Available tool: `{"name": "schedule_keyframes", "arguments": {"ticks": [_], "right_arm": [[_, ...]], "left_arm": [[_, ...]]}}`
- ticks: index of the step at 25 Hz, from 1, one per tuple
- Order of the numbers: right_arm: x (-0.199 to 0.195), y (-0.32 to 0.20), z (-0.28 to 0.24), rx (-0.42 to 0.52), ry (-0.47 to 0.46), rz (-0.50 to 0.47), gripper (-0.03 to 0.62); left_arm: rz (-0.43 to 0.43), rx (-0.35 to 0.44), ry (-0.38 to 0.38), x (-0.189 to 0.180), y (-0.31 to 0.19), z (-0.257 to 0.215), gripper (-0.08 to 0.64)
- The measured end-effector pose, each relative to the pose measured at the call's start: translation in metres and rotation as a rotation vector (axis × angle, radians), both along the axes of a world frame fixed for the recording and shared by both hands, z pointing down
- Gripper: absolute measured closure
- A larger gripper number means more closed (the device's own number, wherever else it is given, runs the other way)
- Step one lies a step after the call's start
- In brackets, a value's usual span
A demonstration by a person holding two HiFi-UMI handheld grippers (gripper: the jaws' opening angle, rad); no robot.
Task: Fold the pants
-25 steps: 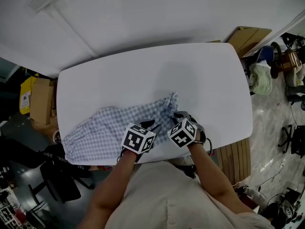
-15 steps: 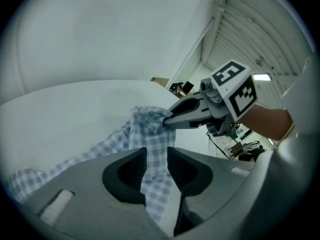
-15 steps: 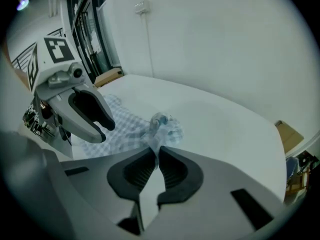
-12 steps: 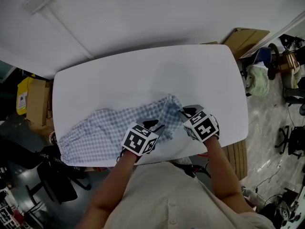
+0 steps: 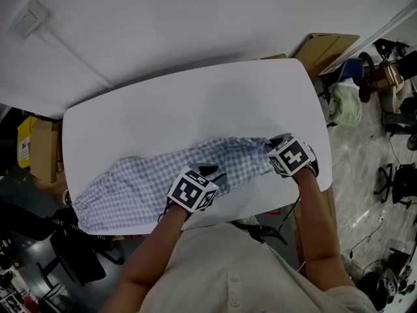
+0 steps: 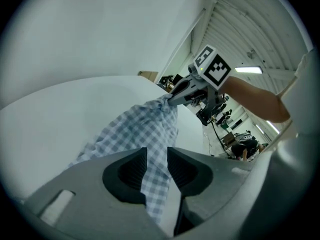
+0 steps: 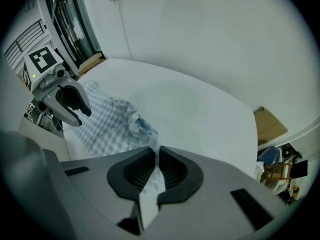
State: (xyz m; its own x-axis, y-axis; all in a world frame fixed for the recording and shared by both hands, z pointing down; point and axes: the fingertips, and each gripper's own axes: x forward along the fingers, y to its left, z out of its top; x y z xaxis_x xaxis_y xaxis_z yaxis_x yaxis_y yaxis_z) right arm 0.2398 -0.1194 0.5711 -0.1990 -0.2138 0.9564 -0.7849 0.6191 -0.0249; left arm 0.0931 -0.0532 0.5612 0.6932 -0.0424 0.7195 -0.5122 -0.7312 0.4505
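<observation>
Soft, limp pants (image 5: 130,188) — they'll sag unless stretched. My left tongs (image 6: 156,159) clamp their near edge; my right tongs (image 7: 153,159), just closed, pinch the right end.

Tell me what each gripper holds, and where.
Both hold the blue-and-white checked cloth pants: right gripper, jaws just closed further, at the bunched right end; left gripper on the near edge, mid-length.

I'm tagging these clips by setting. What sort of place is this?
Probably an office or lab workspace, not a home: a plain white table holding checked pants, cardboard boxes beside it, and office chairs on a glossy floor.
</observation>
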Motion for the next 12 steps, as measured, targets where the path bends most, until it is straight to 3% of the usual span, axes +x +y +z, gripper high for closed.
{"name": "schedule_keyframes", "arguments": {"ticks": [5,12], "right_arm": [[0.024,-0.019,0.011,-0.026,0.023,0.008,0.555],[0.031,-0.033,0.024,-0.03,-0.023,-0.001,0.554]], "left_arm": [[0.028,-0.013,-0.008,0.02,-0.004,0.005,0.43],[0.033,-0.017,-0.007,0.036,-0.015,0.008,0.43]]}}
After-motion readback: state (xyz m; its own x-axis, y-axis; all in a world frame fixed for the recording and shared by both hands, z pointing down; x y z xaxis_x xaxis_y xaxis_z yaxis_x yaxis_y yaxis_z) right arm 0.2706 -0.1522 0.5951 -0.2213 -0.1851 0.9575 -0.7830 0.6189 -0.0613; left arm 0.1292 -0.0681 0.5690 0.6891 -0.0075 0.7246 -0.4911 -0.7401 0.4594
